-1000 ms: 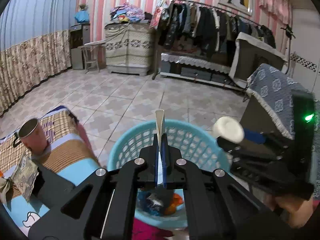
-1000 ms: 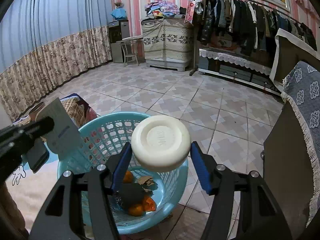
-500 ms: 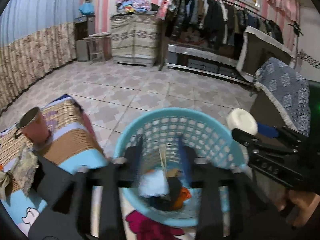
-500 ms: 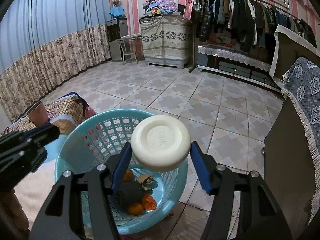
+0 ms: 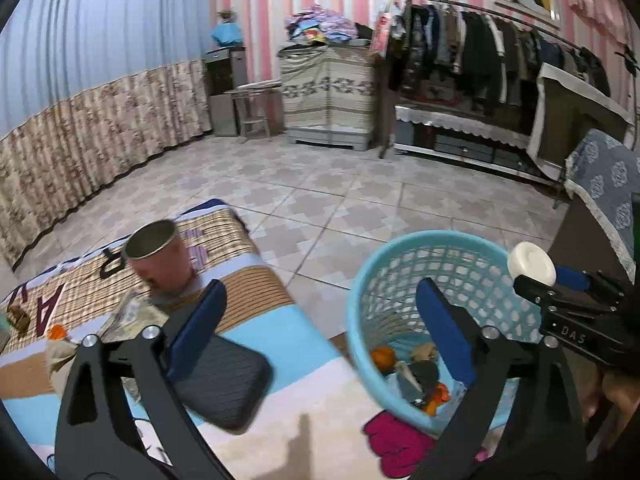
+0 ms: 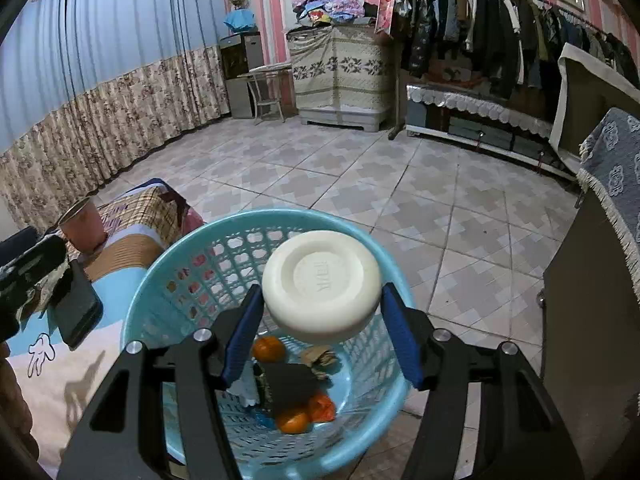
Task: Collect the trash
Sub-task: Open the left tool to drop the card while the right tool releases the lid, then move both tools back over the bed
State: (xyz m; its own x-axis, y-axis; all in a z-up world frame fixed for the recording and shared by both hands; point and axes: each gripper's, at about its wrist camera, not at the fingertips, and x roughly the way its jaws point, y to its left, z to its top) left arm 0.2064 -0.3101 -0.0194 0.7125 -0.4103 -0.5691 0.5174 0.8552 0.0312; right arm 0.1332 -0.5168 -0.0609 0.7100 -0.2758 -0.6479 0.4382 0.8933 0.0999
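A light blue plastic basket [image 6: 168, 280] stands beside the bed and holds orange peels [image 6: 294, 420], a dark wrapper [image 6: 288, 388] and paper scraps. My right gripper [image 6: 320, 308] is shut on a round white lid [image 6: 322, 284] and holds it above the basket. In the left wrist view the basket [image 5: 400, 248] is at the right, with the right gripper [image 5: 540, 276] and the lid [image 5: 531, 263] over its far rim. My left gripper [image 5: 320, 312] is open and empty, above the bed edge and the basket's left side.
On the patterned bed cover [image 5: 240, 240] stand a pink metal cup [image 5: 160, 260], a black phone [image 5: 224, 380] and crumpled paper [image 5: 128, 316]. A dark cabinet with a blue cloth [image 6: 612, 176] stands at the right. Tiled floor [image 6: 360, 168] lies beyond.
My left gripper has opened and let go of the flat card, which dropped into the basket; it has swung left toward the bed. The right gripper still holds the lid over the basket.
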